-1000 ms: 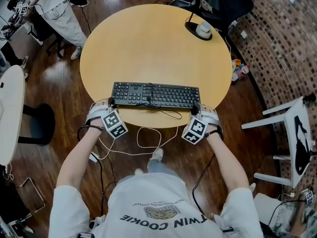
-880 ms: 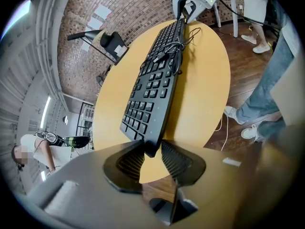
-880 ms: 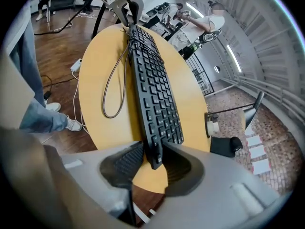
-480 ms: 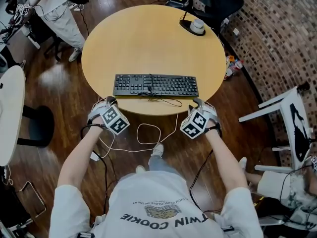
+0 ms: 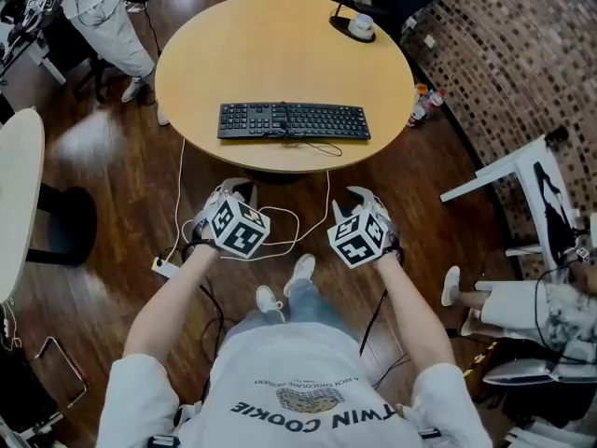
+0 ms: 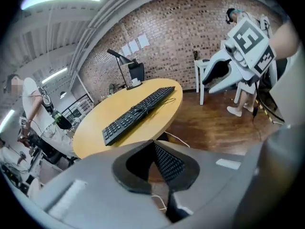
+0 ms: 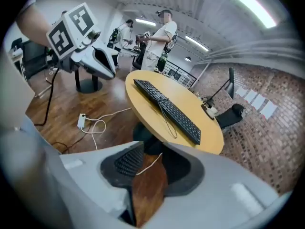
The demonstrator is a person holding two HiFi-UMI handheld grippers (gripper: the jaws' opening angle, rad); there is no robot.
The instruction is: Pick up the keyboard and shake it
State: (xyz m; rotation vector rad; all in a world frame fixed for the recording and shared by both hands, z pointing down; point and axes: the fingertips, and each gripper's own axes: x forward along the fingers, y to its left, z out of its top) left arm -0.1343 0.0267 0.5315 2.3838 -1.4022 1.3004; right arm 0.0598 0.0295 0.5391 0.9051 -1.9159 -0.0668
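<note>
Wood floor point(image 5: 112, 157) below me, round tabletop point(image 5: 280, 63) ahead. The keyboard point(image 5: 293, 120) lies flat on the tabletop near my edge, touched by neither tool. Both tools hang low over the floor, well apart from the tabletop. Left tool point(image 5: 235, 190): jaws closed together, nothing in them. Right tool point(image 5: 360, 196): jaws standing apart, empty. A thin cord point(image 5: 322, 146) loops beside the keyboard; I can't make out where it ends. Nothing is held, so lift and shake would need a fresh reach.
</note>
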